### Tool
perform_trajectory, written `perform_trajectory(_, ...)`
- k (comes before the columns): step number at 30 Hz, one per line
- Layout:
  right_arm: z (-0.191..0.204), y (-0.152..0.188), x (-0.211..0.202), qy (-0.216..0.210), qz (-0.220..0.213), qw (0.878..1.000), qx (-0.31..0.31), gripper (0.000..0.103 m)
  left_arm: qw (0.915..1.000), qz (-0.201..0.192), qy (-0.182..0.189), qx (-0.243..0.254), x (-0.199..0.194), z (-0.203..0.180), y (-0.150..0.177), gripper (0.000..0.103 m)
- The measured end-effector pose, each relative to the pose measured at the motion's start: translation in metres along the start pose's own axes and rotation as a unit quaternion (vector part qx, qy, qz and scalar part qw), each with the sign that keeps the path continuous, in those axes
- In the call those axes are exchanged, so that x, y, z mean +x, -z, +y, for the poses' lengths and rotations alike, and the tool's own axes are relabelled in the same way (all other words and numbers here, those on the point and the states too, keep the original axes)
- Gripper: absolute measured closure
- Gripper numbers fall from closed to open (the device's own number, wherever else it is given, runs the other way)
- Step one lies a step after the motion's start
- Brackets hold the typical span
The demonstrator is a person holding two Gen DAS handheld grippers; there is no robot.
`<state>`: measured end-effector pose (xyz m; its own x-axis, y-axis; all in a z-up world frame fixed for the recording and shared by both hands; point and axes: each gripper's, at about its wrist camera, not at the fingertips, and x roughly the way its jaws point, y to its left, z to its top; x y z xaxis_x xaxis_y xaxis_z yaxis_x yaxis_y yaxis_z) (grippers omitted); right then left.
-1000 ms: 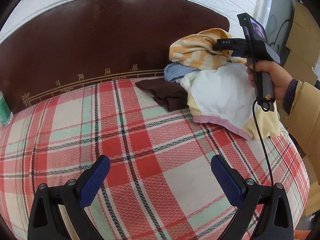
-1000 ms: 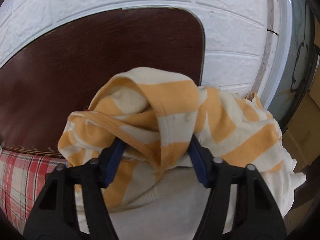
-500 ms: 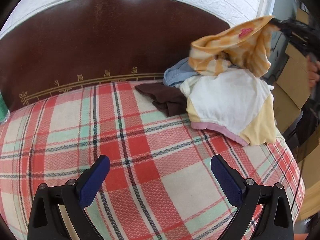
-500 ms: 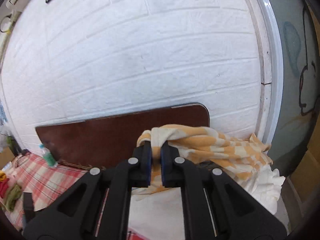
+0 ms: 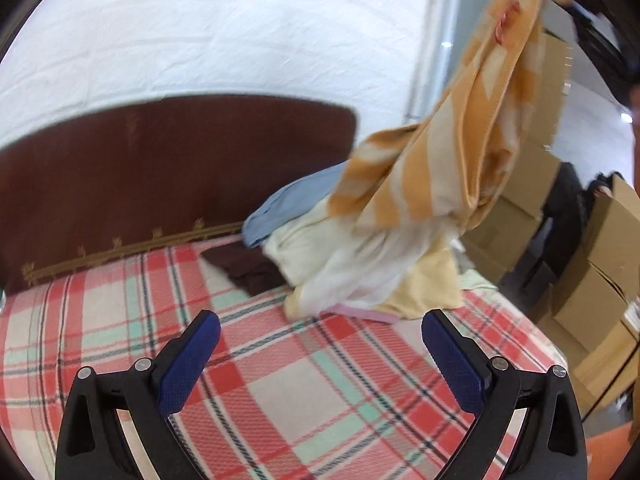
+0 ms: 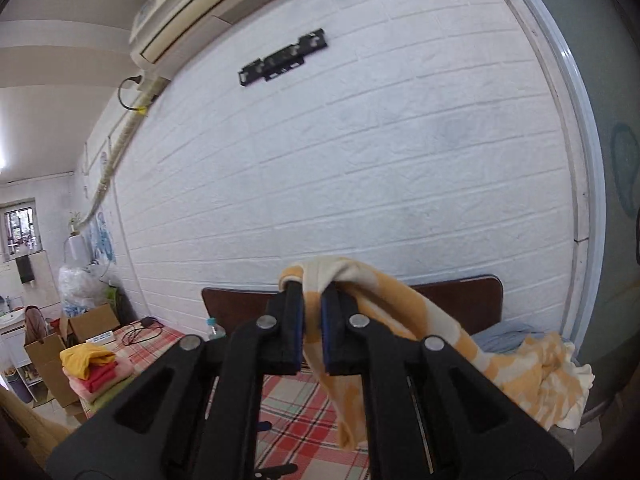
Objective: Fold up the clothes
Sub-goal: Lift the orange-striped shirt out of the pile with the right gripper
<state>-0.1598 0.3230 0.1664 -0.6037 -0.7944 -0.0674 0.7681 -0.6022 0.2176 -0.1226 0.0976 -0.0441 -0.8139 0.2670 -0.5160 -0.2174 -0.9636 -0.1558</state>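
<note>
My right gripper [image 6: 311, 292] is shut on an orange-and-cream striped garment [image 6: 400, 320] and holds it high above the bed. In the left wrist view the garment [image 5: 460, 152] hangs stretched from the upper right down to the clothes pile [image 5: 360, 264]. The pile holds a white-and-yellow piece, a light blue piece [image 5: 288, 204] and a dark brown piece [image 5: 248, 268]. My left gripper [image 5: 320, 352] is open and empty above the plaid bedspread [image 5: 280, 392], in front of the pile.
A dark wooden headboard [image 5: 160, 168] backs the bed against a white brick wall. Cardboard boxes [image 5: 592, 288] stand right of the bed. Folded yellow and red clothes [image 6: 94, 364] lie at the bed's left side.
My right gripper has risen further with the striped garment, pulling it up off the pile. My left gripper has tilted upward and stays open.
</note>
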Motion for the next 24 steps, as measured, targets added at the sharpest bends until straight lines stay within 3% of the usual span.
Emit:
perform_trajectory(5, 0.045, -0.008, -0.019, -0.040, -0.009, 0.999, -0.003, 0.094, 0.9983, -0.034, 0.000, 0.047, -0.037, -0.021, 0.009, 0.000)
perform_trajectory(10, 0.083, 0.002, -0.015, -0.082, 0.018, 0.996, 0.015, 0.094, 0.9948, -0.064, 0.012, 0.079, -0.083, -0.024, 0.039, 0.001)
perform_trajectory(12, 0.097, 0.007, -0.014, -0.103, 0.026, 0.994, 0.022, 0.094, 0.9932, -0.080, 0.025, 0.081, -0.106, -0.017, 0.047, 0.005)
perform_trajectory(15, 0.119, 0.014, -0.013, -0.123, 0.033, 0.992, 0.019, 0.094, 0.9942, -0.071, 0.052, 0.061, -0.130, 0.004, 0.050, 0.034)
perform_trajectory(17, 0.135, 0.014, -0.014, -0.138, 0.033, 0.990, 0.016, 0.094, 0.9949, -0.063, 0.056, 0.057, -0.137, 0.015, 0.050, 0.061)
perform_trajectory(22, 0.178, 0.007, -0.026, -0.170, 0.013, 0.985, -0.006, 0.094, 0.9940, -0.068, 0.059, 0.063, -0.168, 0.032, 0.055, 0.090)
perform_trajectory(24, 0.192, 0.005, -0.030, -0.187, 0.006, 0.982, -0.011, 0.094, 0.9930, -0.081, 0.058, 0.063, -0.189, 0.038, 0.053, 0.091)
